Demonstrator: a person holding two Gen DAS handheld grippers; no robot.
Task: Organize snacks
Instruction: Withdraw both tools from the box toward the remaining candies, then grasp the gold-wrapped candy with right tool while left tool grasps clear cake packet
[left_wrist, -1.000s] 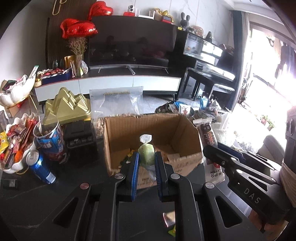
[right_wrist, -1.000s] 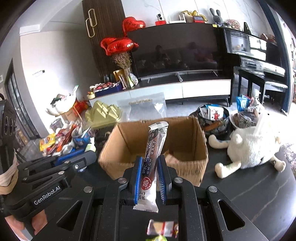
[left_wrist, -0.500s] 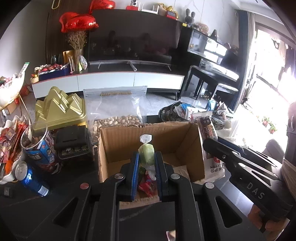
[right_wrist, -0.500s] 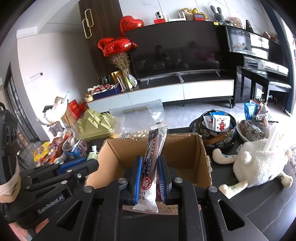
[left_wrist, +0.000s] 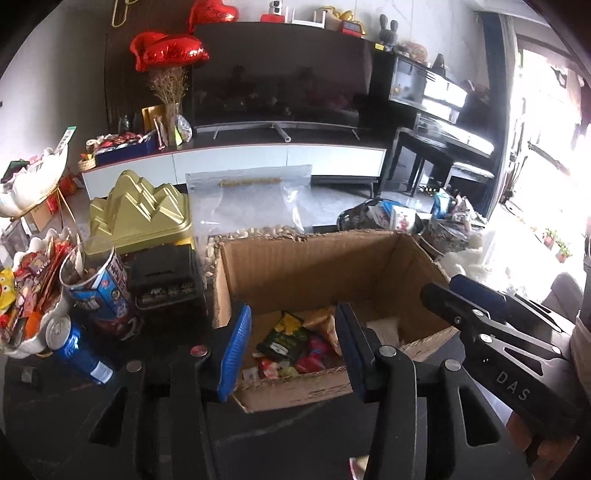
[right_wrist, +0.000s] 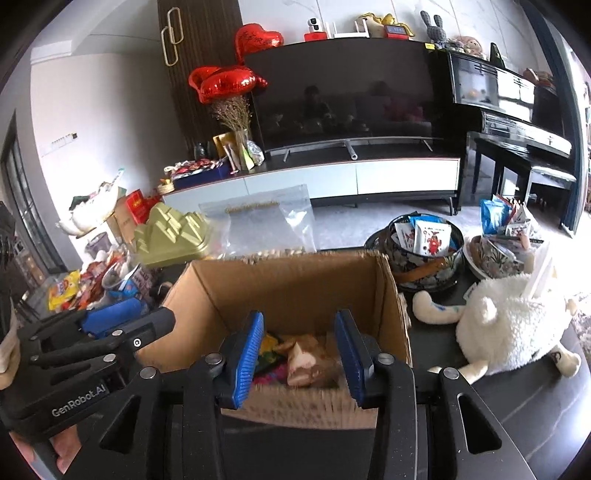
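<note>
At the lower middle of both frames we have the cardboard box (left_wrist: 317, 266), open-topped, with a heap of small snack packets (left_wrist: 291, 347) lying loose on its floor; the same box (right_wrist: 295, 284) fills the centre of the right view. We judge the packets light, soft and crinkly, slippery film, so crushable; best pinched by a flat sealed edge, not the puffy middle. Left claw (left_wrist: 293, 345) hangs over the near side of the box, blue pads spread wide, nothing between them, touching nothing we can see. Right claw (right_wrist: 299, 349) likewise: pads wide apart, empty, above the box's near wall. More snacks sit in the patterned bowl (right_wrist: 424, 254) at right of the right view, beside a plush toy (right_wrist: 509, 325). Blue can (left_wrist: 77, 347) lies lower left.
</note>
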